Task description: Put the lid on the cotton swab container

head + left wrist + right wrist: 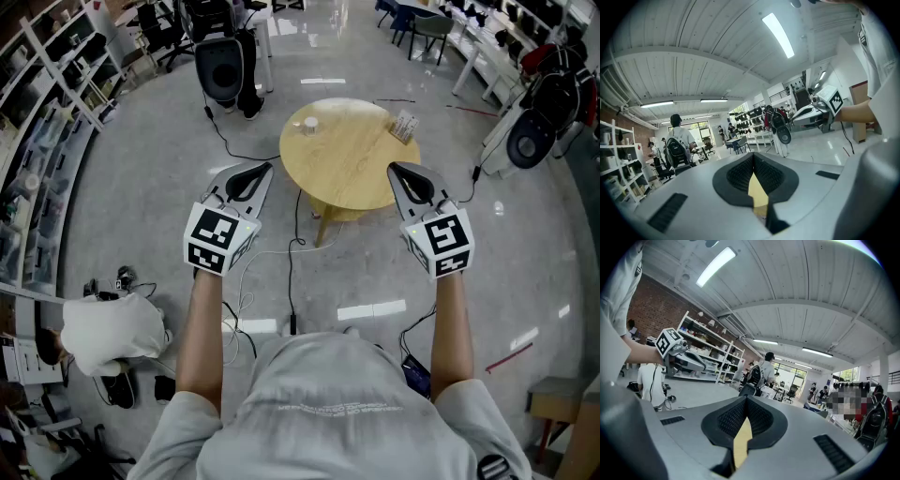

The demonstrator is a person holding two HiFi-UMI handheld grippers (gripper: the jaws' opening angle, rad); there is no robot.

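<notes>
In the head view a round wooden table [347,159] stands ahead of me. On its far left lies a small round whitish lid [309,125]. Near its far right edge sits a small clear container of cotton swabs [405,126]. My left gripper [265,170] hovers at the table's near left edge, jaws shut and empty. My right gripper [394,170] is at the near right edge, also shut with nothing in it. In the left gripper view the left gripper [752,159] shows its pads pressed together; the right gripper [746,401] looks the same in its own view. Both point roughly level, short of the lid and the container.
Cables [292,272] run over the grey floor under and before the table. A black speaker-like unit [222,66] stands beyond it on the left, shelving [37,122] lines the left wall, and a person in white [103,333] crouches at lower left. Several people stand far off.
</notes>
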